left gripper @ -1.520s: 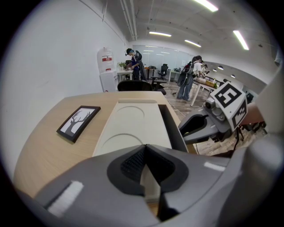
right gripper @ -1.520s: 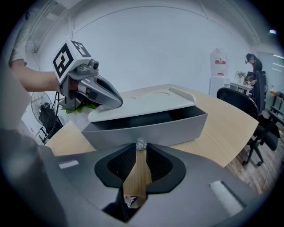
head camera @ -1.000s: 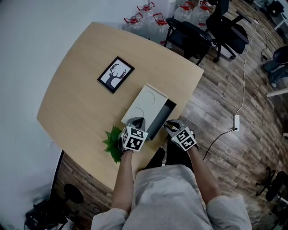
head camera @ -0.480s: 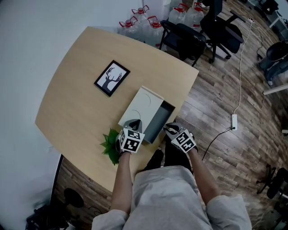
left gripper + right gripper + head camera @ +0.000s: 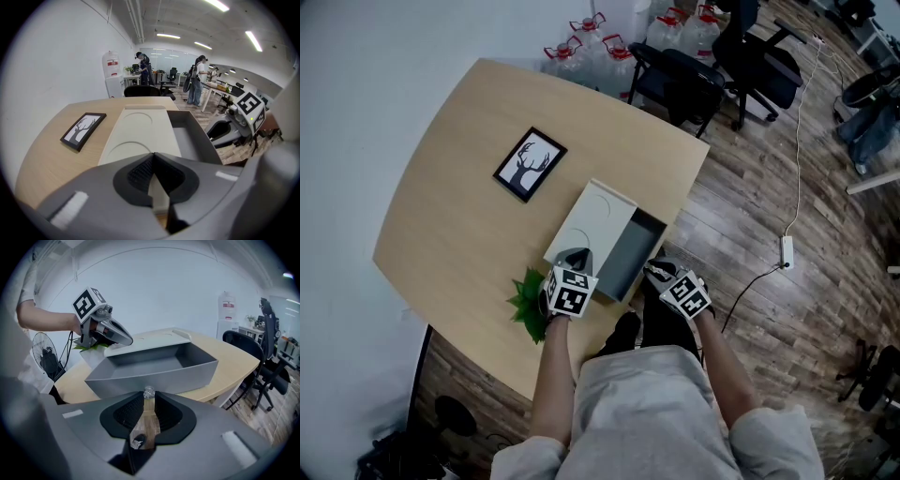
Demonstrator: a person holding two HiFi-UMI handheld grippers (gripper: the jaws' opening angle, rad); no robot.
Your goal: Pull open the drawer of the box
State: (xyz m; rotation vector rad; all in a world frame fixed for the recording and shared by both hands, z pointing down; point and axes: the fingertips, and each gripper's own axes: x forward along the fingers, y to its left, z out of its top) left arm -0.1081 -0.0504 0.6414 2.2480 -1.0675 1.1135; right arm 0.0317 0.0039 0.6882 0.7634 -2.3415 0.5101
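Grey and slid well out, the drawer (image 5: 630,253) stands open from the long side of the cream box (image 5: 591,217), toward the table edge on your right. Your right gripper (image 5: 149,395) has its tongs pinched on the small clear knob (image 5: 149,391) in the middle of the drawer's front wall. The knob sits right at the tips, and wooden floor shows through the slot behind them.

Your left gripper (image 5: 577,255) rests on the box's lid at the end nearest you. Its tongs are pressed together at the tips, with only a sliver of cream lid showing in the gap behind them. The lid bears two shallow round impressions, one behind the other.

The box lies aslant on the light wooden table (image 5: 459,197), close to the corner where the near edge meets the right edge. A green leafy plant (image 5: 528,302) sits just beside the box's near end, at the table's near edge and partly under your left gripper. A framed picture (image 5: 530,164) of a black stag's head lies flat toward the far left, well apart from the box.

Past the table's far corner stand black office chairs (image 5: 684,80) and red-capped water bottles (image 5: 581,42). A white power strip (image 5: 787,251) lies on the floor off the right edge.
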